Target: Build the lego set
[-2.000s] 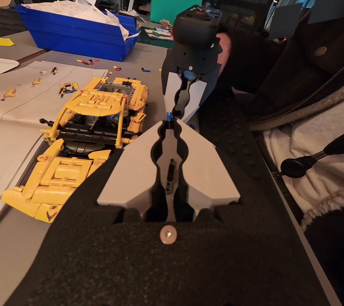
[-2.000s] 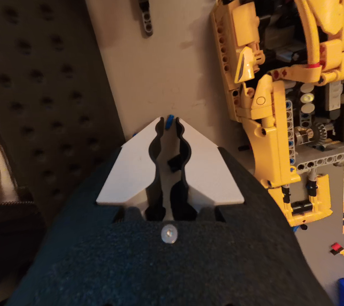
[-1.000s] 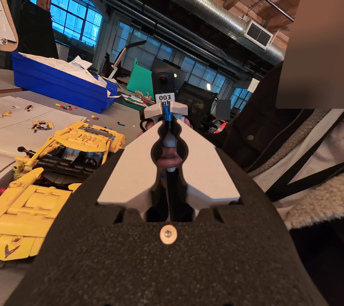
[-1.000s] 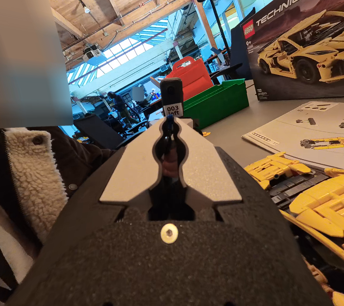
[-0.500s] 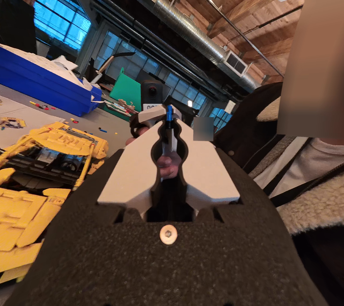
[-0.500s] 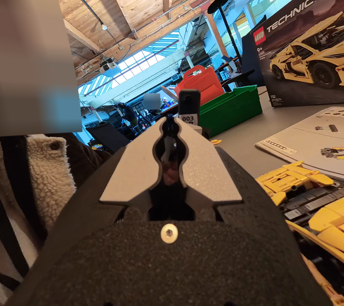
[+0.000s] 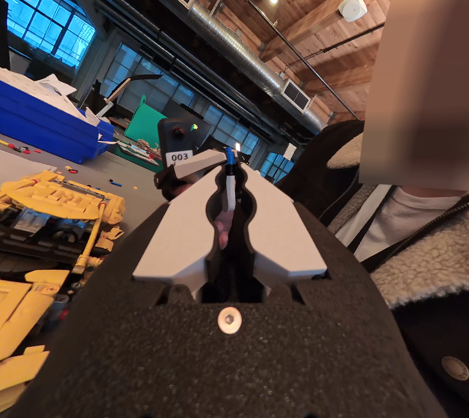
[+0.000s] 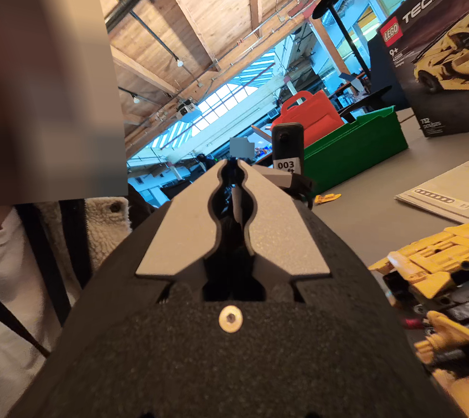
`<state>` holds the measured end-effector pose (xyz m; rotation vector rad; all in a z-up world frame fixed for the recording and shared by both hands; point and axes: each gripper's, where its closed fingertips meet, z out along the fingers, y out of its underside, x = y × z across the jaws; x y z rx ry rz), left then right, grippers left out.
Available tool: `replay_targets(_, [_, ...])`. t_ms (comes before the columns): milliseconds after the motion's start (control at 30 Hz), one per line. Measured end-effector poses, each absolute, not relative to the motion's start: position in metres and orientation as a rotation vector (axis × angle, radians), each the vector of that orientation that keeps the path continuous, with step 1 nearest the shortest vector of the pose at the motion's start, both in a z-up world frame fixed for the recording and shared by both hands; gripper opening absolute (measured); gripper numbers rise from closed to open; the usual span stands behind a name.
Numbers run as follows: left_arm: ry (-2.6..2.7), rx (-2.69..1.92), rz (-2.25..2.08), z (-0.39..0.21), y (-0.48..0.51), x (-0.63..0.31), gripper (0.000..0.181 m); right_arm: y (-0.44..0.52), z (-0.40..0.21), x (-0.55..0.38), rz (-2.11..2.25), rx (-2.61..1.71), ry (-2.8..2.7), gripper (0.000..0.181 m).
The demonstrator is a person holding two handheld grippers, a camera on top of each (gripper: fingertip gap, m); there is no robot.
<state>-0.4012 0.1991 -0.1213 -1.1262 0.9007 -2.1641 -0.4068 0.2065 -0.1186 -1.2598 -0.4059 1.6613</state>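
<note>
Seemingly blue pin (image 7: 229, 155) between jaws.

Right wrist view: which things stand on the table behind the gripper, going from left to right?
Red bin → green bin → set's box. The open instruction booklet lies nearer, below the box.

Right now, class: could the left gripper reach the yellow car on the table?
Probably yes, though not at once: the left gripper is raised, its fingers shut on a blue pin. The yellow car lies lower left with nothing between.
</note>
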Motion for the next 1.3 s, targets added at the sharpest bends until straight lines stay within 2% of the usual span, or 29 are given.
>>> replay_targets(333, [0.837, -1.172, -2.218, -0.125, 0.207, -0.400, 0.006, 0.214, -0.125, -0.406, 1.327, -1.334, -0.536, 0.005])
replay_targets(367, [0.826, -1.170, -2.221, -0.124, 0.208, -0.400, 0.007, 0.214, -0.123, -0.404, 1.283, -1.332, -0.565, 0.008])
replay_targets(467, [0.788, -1.196, -2.229, -0.126, 0.214, -0.401, 0.007, 0.218, -0.126, -0.396, 0.979, -1.340, -0.716, 0.032])
replay_targets(600, [0.761, -1.295, -2.259, -0.138, 0.218, -0.393, 0.007, 0.224, -0.141, -0.395, 0.379, -1.360, -0.976, 0.042])
replay_targets(733, [0.765, -1.363, -2.291, -0.147, 0.217, -0.389, 0.007, 0.228, -0.150, -0.397, 0.099, -1.336, -1.096, 0.038])
replay_targets(900, [0.787, -1.388, -2.325, -0.151, 0.212, -0.386, 0.007, 0.226, -0.155, -0.396, 0.024, -1.290, -1.141, 0.020])
replay_targets(1200, [0.823, -1.428, -2.296, -0.157, 0.211, -0.384, 0.007, 0.225, -0.165, -0.394, 0.045, -1.350, -1.218, 0.017])
replay_targets(1300, [0.842, -1.452, -2.236, -0.161, 0.214, -0.383, 0.007, 0.227, -0.168, -0.395, 0.198, -1.447, -1.149, 0.016])
